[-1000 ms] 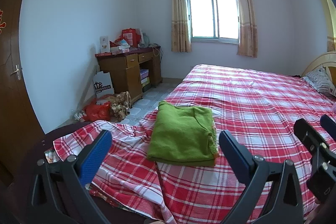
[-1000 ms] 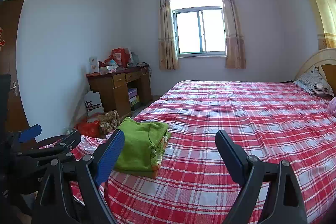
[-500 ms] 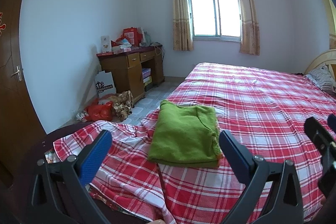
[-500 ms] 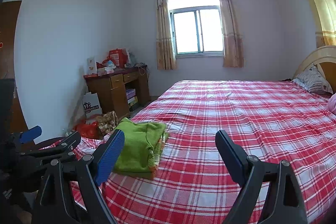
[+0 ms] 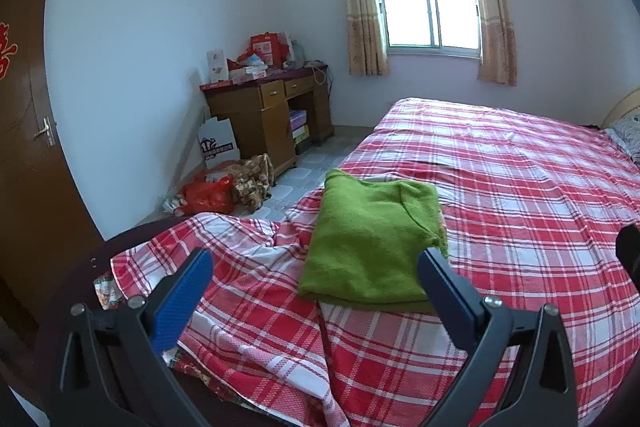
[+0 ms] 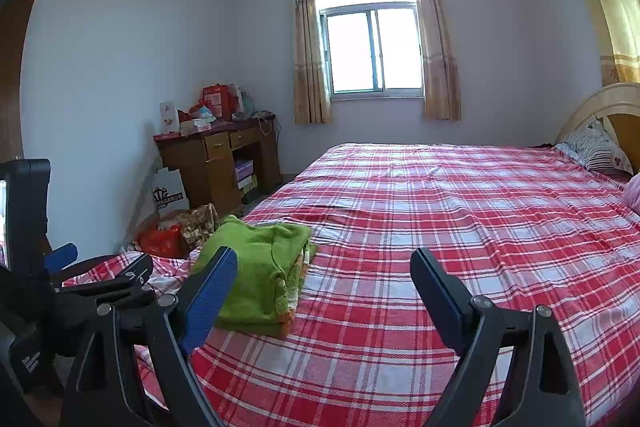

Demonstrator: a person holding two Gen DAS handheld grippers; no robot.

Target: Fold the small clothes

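Note:
A green garment [image 5: 372, 239] lies folded flat on the red plaid bed sheet [image 5: 520, 195], near the bed's left corner. In the right wrist view the green garment [image 6: 256, 267] shows stacked layers with an orange edge at its side. My left gripper [image 5: 316, 291] hovers open just short of the garment's near edge, with nothing between its fingers. My right gripper [image 6: 324, 297] is open over bare sheet to the right of the garment and holds nothing. The left gripper [image 6: 100, 263] also appears at the left of the right wrist view, and part of the right gripper [image 5: 630, 251] at the left wrist view's right edge.
The sheet bunches in wrinkles over the bed's near left corner [image 5: 240, 239]. A wooden desk [image 5: 268, 107] with boxes stands by the wall, with bags [image 5: 208, 195] on the floor in front of it. A door [image 5: 24, 147] is at the left; pillows [image 6: 596, 147] and a headboard [image 6: 608, 99] lie far right.
The left gripper has shifted a little, so the garment sits further right and higher in its view and the right gripper has slid to that view's edge. The garment and right gripper stay put.

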